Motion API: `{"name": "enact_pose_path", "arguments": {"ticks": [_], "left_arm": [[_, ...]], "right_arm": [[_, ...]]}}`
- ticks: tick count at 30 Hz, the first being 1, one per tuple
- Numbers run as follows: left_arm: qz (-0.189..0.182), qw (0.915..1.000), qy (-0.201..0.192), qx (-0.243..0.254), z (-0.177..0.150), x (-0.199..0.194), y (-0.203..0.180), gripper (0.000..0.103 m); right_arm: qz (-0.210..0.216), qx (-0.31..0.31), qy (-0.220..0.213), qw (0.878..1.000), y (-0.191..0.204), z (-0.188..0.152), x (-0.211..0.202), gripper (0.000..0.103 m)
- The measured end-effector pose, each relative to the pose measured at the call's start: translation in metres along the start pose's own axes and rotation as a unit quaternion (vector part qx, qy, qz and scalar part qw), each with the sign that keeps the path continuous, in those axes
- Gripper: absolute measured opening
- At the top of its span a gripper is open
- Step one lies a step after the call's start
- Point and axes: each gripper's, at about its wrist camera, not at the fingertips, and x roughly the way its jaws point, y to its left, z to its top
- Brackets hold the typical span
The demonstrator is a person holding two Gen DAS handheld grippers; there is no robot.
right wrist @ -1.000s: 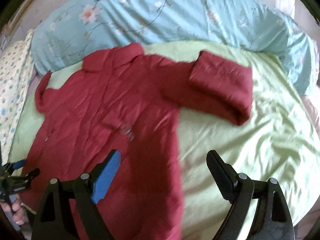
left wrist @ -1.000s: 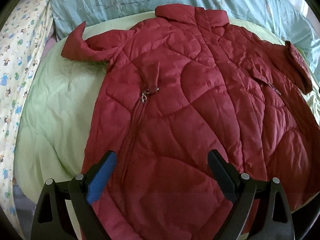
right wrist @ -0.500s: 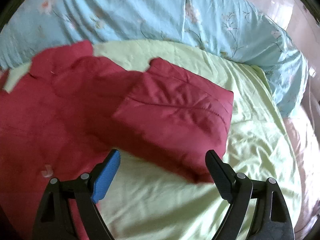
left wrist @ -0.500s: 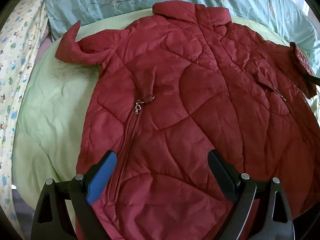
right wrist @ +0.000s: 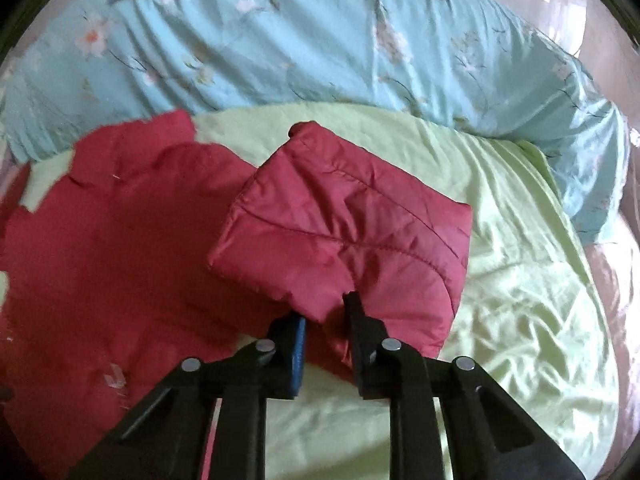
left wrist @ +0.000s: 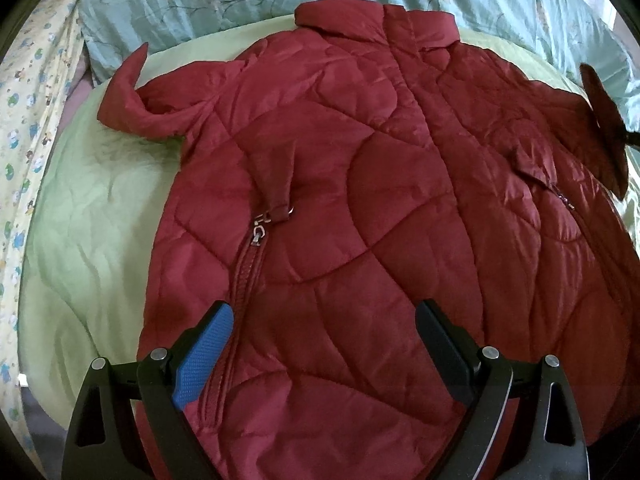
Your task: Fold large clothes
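A bed [left wrist: 80, 216] covered in a pale green quilt is carrying a dark red quilted coat [left wrist: 360, 216], which is lying front-up along the bed's middle. Its long axis is running from the near edge, where the hem is lying, toward the far edge, and its collar [left wrist: 376, 24] is pointing at a light blue floral duvet [right wrist: 320, 40] bunched along that far edge. A yellow printed sheet [left wrist: 28, 128] is hanging along the bed's left edge. The coat's one sleeve [left wrist: 144, 108] is reaching toward the left edge, its cuff curling upward. The other sleeve [right wrist: 352, 232] is sitting folded toward the right side. The right claw [right wrist: 325, 320] is pinching this sleeve's near edge between its fingers. The left claw [left wrist: 324, 344] is hovering spread wide above the hem. A zipper pull [left wrist: 258, 236] is resting on the chest. No readable writing is showing anywhere.
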Motion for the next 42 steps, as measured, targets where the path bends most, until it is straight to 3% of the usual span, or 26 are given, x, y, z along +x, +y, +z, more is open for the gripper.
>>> {"name": "enact_pose_path", "arguments": {"ticks": [8, 12, 15, 17, 22, 27, 30, 33, 35, 37, 38, 40, 42], "left_arm": [[-0.056, 0.9981, -0.004, -0.026, 0.016, 0.004, 0.022, 0.093], [-0.087, 0.9948, -0.011, -0.052, 0.031, 0.006, 0.044, 0.093], [-0.126, 0.9894, -0.014, -0.071, 0.042, 0.008, 0.057, 0.093], [-0.164, 0.9827, -0.016, -0.086, 0.053, 0.012, 0.069, 0.093], [-0.233, 0.9658, -0.022, -0.111, 0.084, 0.026, 0.096, 0.093], [-0.305, 0.9414, -0.010, -0.144, 0.124, 0.064, 0.116, 0.093], [-0.321, 0.9346, 0.008, -0.154, 0.145, 0.094, 0.122, 0.093], [-0.337, 0.9269, 0.032, -0.161, 0.161, 0.123, 0.120, 0.091], [-0.356, 0.9191, 0.041, -0.165, 0.168, 0.141, 0.116, 0.080], [-0.368, 0.9152, 0.042, -0.159, 0.176, 0.146, 0.112, 0.037], [-0.369, 0.9164, 0.040, -0.150, 0.179, 0.151, 0.108, 0.028], [-0.363, 0.9213, 0.026, -0.136, 0.191, 0.141, 0.105, 0.018], [-0.349, 0.9290, 0.013, -0.122, 0.195, 0.142, 0.103, 0.015]], "right_arm": [[0.109, -0.011, -0.032, 0.993, 0.068, 0.017, -0.026, 0.014], [0.185, -0.029, -0.034, 0.982, 0.120, 0.024, -0.027, 0.013], [0.216, -0.051, -0.034, 0.974, 0.159, 0.024, -0.026, 0.013], [0.245, -0.069, -0.033, 0.967, 0.189, 0.023, -0.021, 0.013], [0.270, -0.112, -0.015, 0.956, 0.245, 0.015, 0.001, 0.013], [0.311, -0.153, -0.006, 0.938, 0.281, 0.003, 0.017, 0.013], [0.334, -0.181, -0.014, 0.925, 0.301, -0.005, 0.016, 0.013], [0.342, -0.182, -0.017, 0.922, 0.305, -0.007, 0.017, 0.013], [0.345, -0.178, -0.016, 0.921, 0.307, -0.007, 0.018, 0.013], [0.348, -0.175, -0.013, 0.921, 0.304, -0.007, 0.019, 0.013], [0.348, -0.175, -0.011, 0.921, 0.303, -0.006, 0.020, 0.014], [0.347, -0.176, -0.005, 0.921, 0.302, -0.006, 0.020, 0.018], [0.342, -0.176, -0.002, 0.923, 0.300, -0.006, 0.019, 0.022]]}}
